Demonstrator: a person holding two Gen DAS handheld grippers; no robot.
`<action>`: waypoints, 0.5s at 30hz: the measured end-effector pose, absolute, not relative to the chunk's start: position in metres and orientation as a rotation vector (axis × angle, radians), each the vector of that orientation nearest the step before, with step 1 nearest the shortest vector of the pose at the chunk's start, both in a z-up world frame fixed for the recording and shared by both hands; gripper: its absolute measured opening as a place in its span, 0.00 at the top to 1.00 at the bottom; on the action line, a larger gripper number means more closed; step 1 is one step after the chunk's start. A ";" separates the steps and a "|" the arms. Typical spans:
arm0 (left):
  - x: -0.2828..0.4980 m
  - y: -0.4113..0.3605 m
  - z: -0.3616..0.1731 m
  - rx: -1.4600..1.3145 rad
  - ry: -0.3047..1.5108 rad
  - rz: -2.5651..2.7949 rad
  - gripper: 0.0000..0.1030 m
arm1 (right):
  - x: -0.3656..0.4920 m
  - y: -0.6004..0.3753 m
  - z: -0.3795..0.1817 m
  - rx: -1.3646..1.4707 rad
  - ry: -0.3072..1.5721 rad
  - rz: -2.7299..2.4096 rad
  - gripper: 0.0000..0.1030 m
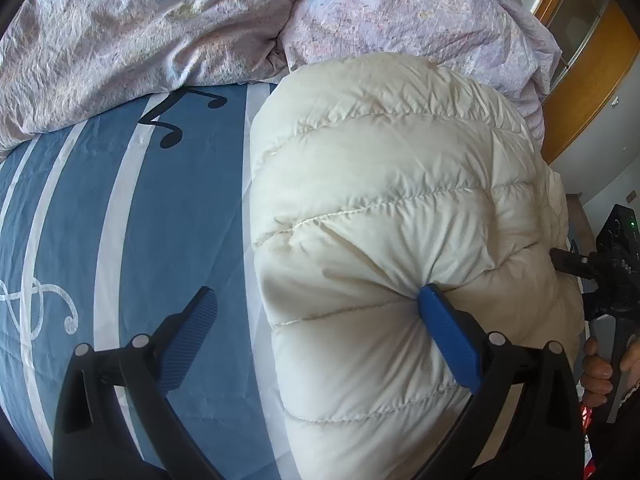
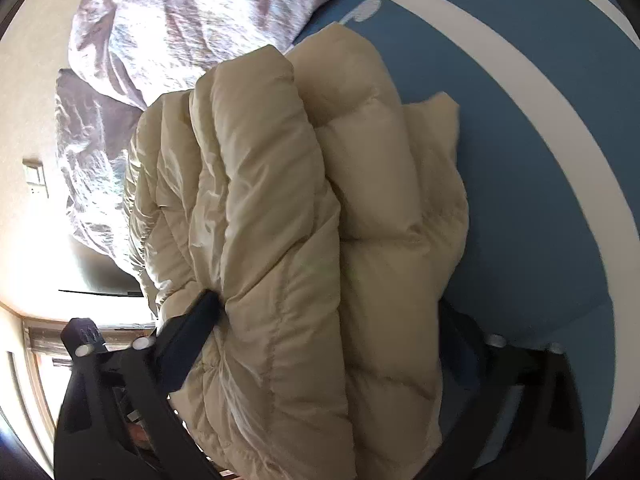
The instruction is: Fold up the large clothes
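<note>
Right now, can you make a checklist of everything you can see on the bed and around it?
Surface: blue bedsheet with white stripes and music notes.
Job's things: puffy cream quilted down jacket, bunched in folded layers on the sheet.
Clutter: crumpled lilac patterned duvet heaped at the far end, touching the jacket.
Grippers: left gripper open, its right blue pad pressing a dent into the jacket, the other pad over bare sheet; right gripper straddles the jacket's thick folds, grip unclear.
Cables: nothing seen.
Surroundings: wooden cabinet, pale wall, bright window glare.
</note>
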State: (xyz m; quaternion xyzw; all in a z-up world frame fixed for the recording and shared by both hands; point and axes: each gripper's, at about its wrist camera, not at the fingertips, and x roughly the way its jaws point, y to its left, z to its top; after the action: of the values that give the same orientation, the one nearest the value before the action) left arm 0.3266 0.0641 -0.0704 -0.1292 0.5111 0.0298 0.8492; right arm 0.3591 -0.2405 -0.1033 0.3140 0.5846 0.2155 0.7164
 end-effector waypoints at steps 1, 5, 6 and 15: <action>0.327 0.065 -0.069 -0.275 1.075 0.062 0.02 | 0.361 -0.237 -0.105 0.706 1.295 0.484 0.35; 0.328 0.069 -0.063 -0.295 1.067 0.053 0.03 | 0.364 -0.231 -0.098 0.714 1.252 0.496 0.64; 0.329 0.070 -0.062 -0.296 1.065 0.050 0.03 | 0.366 -0.230 -0.095 0.715 1.245 0.489 0.66; 0.335 0.080 -0.060 -0.388 1.082 0.018 0.03 | 0.371 -0.232 -0.088 0.721 1.230 0.466 0.74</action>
State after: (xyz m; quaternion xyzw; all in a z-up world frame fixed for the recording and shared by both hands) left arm 0.3347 0.0803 -0.0603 -0.1837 0.5117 0.0085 0.8392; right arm 0.3715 -0.2319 -0.0880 0.3278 0.5588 0.2118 0.7317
